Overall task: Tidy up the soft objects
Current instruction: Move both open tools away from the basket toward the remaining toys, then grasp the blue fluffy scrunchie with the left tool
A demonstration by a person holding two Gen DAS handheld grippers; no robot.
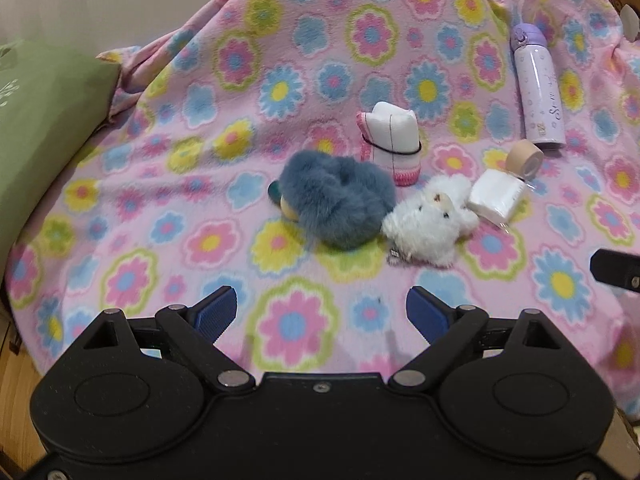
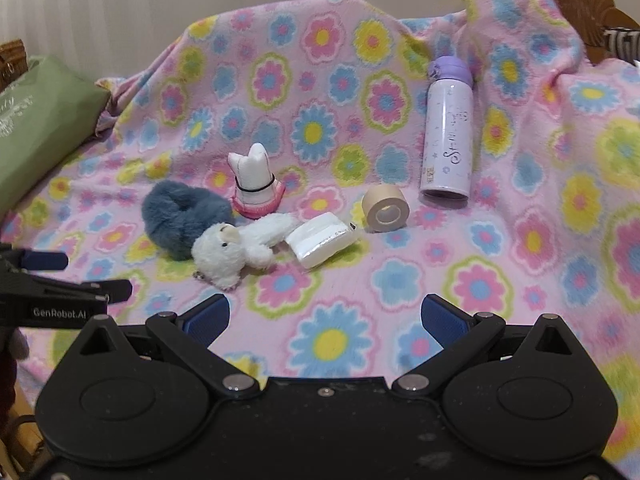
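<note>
Blue plush (image 1: 336,196) hides yellow part.

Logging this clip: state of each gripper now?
Left gripper: open, holding nothing.
Right gripper: open, holding nothing.

A pink blanket (image 1: 180,208) printed with bright flowers covers a soft surface. At its middle lies a fluffy blue-grey toy (image 1: 336,200), touching a small white teddy bear (image 1: 430,222) on its right. Just behind them stands a white and pink stuffed toy (image 1: 394,142). Right of the bear sits a white tissue pack (image 1: 496,199), with a beige tape roll (image 1: 525,160) and a purple bottle (image 1: 538,92) beyond. A green pillow (image 1: 44,128) lies far left. The left gripper (image 1: 322,310) hangs spread wide, holding nothing.
</note>
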